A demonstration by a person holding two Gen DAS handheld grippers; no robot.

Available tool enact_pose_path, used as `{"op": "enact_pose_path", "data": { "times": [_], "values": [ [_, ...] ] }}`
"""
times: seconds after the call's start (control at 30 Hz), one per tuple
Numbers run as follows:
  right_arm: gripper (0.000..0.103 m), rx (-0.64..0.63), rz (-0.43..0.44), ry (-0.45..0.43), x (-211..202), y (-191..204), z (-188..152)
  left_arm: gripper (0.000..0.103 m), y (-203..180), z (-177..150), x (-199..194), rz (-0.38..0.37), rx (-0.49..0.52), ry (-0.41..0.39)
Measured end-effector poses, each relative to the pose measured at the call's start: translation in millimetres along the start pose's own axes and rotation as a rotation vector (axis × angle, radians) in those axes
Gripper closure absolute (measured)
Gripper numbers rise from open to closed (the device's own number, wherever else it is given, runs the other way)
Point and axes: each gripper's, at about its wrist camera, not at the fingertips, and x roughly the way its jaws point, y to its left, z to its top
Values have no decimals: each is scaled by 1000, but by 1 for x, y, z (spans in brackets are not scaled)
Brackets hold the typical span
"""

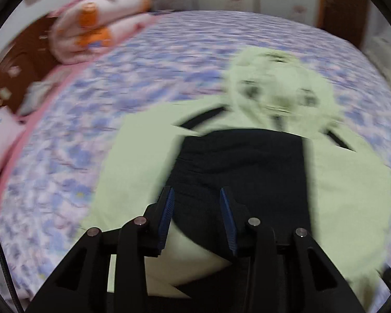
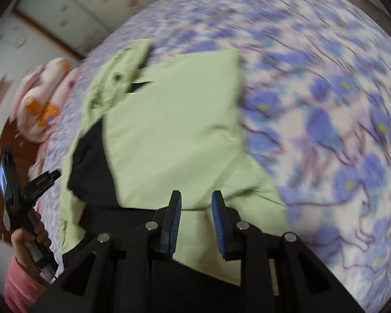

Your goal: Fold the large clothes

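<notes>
Lying under both parted, empty fingers, green jacket (image 1: 352, 182) on floral bedspread (image 1: 65, 182)

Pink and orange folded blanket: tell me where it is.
The pink and orange folded blanket lies at the bed's far left corner in the left wrist view, beyond the light green jacket, against the brown headboard.

Left gripper (image 1: 196, 195): I see its jaws parted, blue pads facing each other, nothing pinched between them.
Right gripper (image 2: 195, 198): jaws apart too, tilted in my view.
Left hand (image 2: 30, 237): fingers wrapped round the left gripper's handle, pink sleeve at the wrist.
</notes>
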Motion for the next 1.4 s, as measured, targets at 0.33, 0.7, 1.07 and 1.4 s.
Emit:
{"op": "enact_pose_path", "data": {
  "times": [0.33, 0.7, 1.07, 1.4],
  "values": [
    [102, -22, 126, 59, 68, 49, 8, 86, -79, -44, 42, -309, 5, 305],
    [103, 115, 3, -73, 52, -46, 20, 92, -2, -34, 68, 73, -8, 209],
    [103, 231, -12, -149, 8, -70, 12, 92, 9, -29, 41, -124, -60, 213],
    [103, 128, 192, -88, 72, 20, 30, 91, -66, -7, 62, -417, 150, 263]
  ]
}}
